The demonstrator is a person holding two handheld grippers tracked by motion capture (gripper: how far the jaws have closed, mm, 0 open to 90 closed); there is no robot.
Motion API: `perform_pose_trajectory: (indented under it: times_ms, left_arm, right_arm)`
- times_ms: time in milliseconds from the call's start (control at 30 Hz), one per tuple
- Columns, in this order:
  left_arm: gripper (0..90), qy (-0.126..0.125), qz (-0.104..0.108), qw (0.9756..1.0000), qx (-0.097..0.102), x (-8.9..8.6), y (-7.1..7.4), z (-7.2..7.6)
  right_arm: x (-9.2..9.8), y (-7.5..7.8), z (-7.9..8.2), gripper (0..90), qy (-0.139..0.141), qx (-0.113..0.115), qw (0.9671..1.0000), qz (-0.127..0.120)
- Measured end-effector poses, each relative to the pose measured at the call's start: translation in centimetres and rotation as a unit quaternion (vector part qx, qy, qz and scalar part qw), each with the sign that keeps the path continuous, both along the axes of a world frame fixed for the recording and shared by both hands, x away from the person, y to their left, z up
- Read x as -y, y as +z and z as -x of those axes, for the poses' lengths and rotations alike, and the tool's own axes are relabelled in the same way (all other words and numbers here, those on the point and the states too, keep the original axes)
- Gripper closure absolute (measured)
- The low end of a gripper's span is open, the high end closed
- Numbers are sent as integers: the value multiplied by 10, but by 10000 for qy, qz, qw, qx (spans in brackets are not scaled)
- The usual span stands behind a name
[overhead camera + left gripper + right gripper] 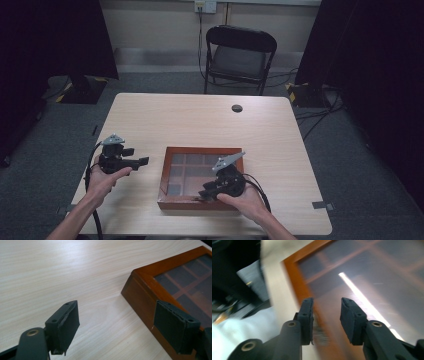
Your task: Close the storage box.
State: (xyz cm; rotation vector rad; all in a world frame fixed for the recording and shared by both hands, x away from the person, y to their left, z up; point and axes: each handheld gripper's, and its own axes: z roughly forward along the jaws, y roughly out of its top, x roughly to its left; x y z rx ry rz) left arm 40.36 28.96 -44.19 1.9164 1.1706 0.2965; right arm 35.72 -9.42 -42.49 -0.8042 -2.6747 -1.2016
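Black jaws on the right gripper (325, 315) sit a little apart with nothing clamped between them, pointing at the front left part of the box (200, 176). In the right gripper view that shot is pretty smeared, but you can make out the box's brown frame and the dark glass lid with a streak of light across it. From the high view the right gripper (207, 192) hovers low over the near edge of the box, held in the person's right hand (245, 202).

Left gripper (116, 320) has its jaws wide apart, also holding nothing, aimed across bare tabletop with the box's corner just beside its right-hand pad (175, 327). In the high view it's (142, 161) off to the left of the box, a bit apart from it, in the left hand (102, 180).

Box itself is a flat wooden one with a gridded glass top, lying closed on the pale wood table (210, 120), toward the near edge. Behind the table stands a black folding chair (240, 57).
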Motion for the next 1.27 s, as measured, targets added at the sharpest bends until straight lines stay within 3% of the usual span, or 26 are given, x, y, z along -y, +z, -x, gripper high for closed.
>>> perform_pose_trajectory:
  times_ms: [133, 233, 300, 433, 500, 533, 600, 633, 667, 733, 767, 800, 833, 900, 933, 967, 1000, 1033, 1100, 1133, 1267]
  left_arm:
    - [182, 103, 72, 9999, -112, -6, -5, -5]
    - [189, 273, -152, 9993, -216, -10, -10, -10]
    - [188, 265, -292, 9987, -312, -12, -14, -13]
    - [190, 312, -456, 9974, -464, -15, -21, -15]
    - [159, 219, -739, 9948, -668, -14, -28, -17]
    - [170, 186, -866, 9935, -713, -14, -31, -17]
    - [165, 193, -1042, 9913, -775, -12, -39, -18]
    - [166, 179, -1041, 9911, -816, -12, -40, -18]
    - [166, 237, -1035, 9911, -806, -12, -41, -18]
    - [157, 279, -1124, 9908, -699, -10, -43, -17]
    - [156, 374, -1132, 9912, -583, -9, -45, -17]
    - [151, 404, -1302, 9899, -386, -7, -48, -16]
    - [146, 404, -1352, 9895, -324, -5, -49, -15]
    - [107, 459, -1355, 9893, -269, -5, -51, -15]
    - [79, 483, -1363, 9892, -225, -4, -53, -14]
    - [34, 493, -1311, 9900, -186, -4, -56, -14]
    - [2, 523, -1258, 9906, -121, -4, -58, -14]
    - [0, 524, -1217, 9912, -68, -5, -59, -13]
    - [0, 523, -1163, 9918, 116, -6, -61, -13]
    - [0, 505, -1189, 9915, 123, -6, -61, -13]
    - [0, 519, -1179, 9916, 126, -6, -61, -13]
  right_arm:
    - [24, 7, -12, 447, -746, 171, 9970, -92]
    - [48, 12, -22, 325, -1357, 365, 9901, -76]
    - [67, 11, -29, 268, -1793, 502, 9825, -64]
    - [106, 2, -41, 184, -2507, 563, 9664, 60]
    - [125, -7, -45, 170, -2722, 449, 9611, 132]
    - [133, -13, -48, 166, -2836, 310, 9578, 347]
    - [143, -21, -51, 182, -3082, 167, 9487, 687]
    - [151, -26, -52, 176, -3207, 81, 9445, 713]
    - [156, -29, -53, 164, -3249, 9, 9433, 679]
    - [163, -35, -52, 154, -3403, -49, 9372, 762]
    - [163, -39, -51, 156, -3487, 36, 9321, 977]
    - [164, -42, -51, 156, -3579, 103, 9262, 1180]
    - [166, -48, -50, 155, -3702, 84, 9194, 1325]
    - [168, -54, -48, 141, -3777, 71, 9158, 1361]
    - [168, -58, -46, 141, -3865, 246, 9115, 1386]
    - [168, -63, -43, 132, -3916, 623, 9068, 1435]
    - [167, -66, -42, 110, -3956, 779, 9039, 1428]
    - [167, -69, -41, 77, -3952, 900, 9047, 1312]
    - [167, -75, -40, 20, -4012, 1076, 9023, 1154]
    - [166, -76, -41, 14, -4085, 1086, 8992, 1132]
    - [166, -76, -41, 13, -4086, 1081, 8992, 1130]
